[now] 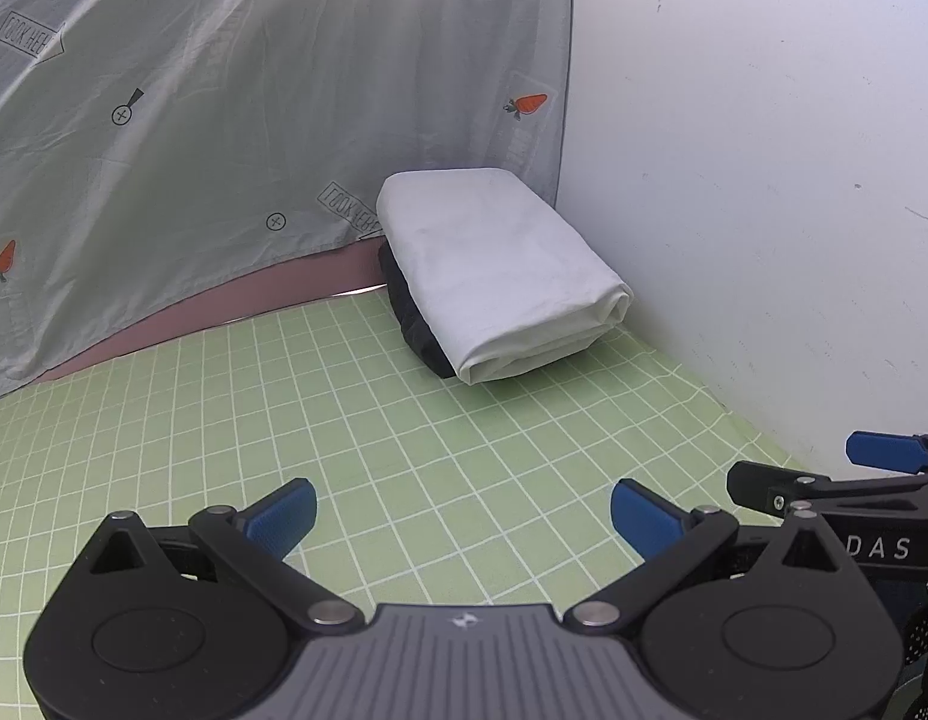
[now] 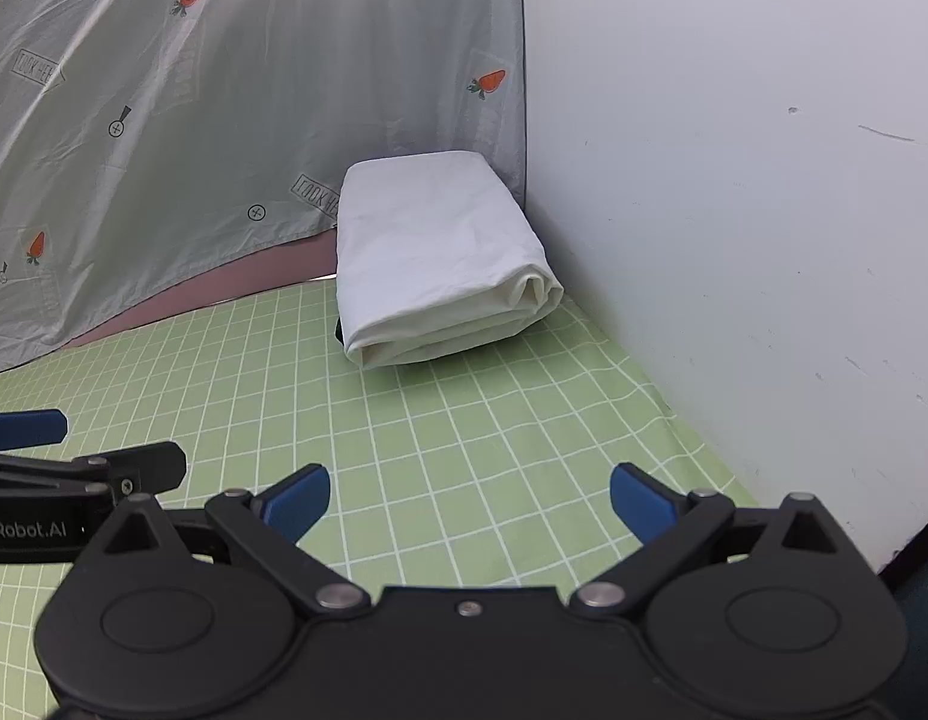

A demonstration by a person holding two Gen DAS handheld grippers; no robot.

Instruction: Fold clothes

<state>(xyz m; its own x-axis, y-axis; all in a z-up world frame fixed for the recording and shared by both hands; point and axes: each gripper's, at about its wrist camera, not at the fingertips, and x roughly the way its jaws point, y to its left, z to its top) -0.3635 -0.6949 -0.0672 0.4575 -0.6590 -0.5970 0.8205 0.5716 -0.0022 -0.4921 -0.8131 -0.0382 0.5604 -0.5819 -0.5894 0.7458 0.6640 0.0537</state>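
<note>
a folded white garment (image 1: 500, 270) lies on a dark folded piece (image 1: 413, 318) at the far corner of a green checked sheet (image 1: 404, 450), against a white wall (image 1: 764, 180) and carrot-print curtain (image 1: 224, 120). left gripper (image 1: 464, 516) and right gripper (image 2: 470, 501) hover side by side, jaws spread wide, empty

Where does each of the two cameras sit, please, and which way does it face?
Left wrist view: sits on the left claw, open, facing the folded white cloth on a dark garment; the right claw shows at right.
Right wrist view: sits on the right claw, open, facing the same cloth; the left claw shows at left.
Both share the green checked sheet, carrot-print curtain and white wall.
</note>
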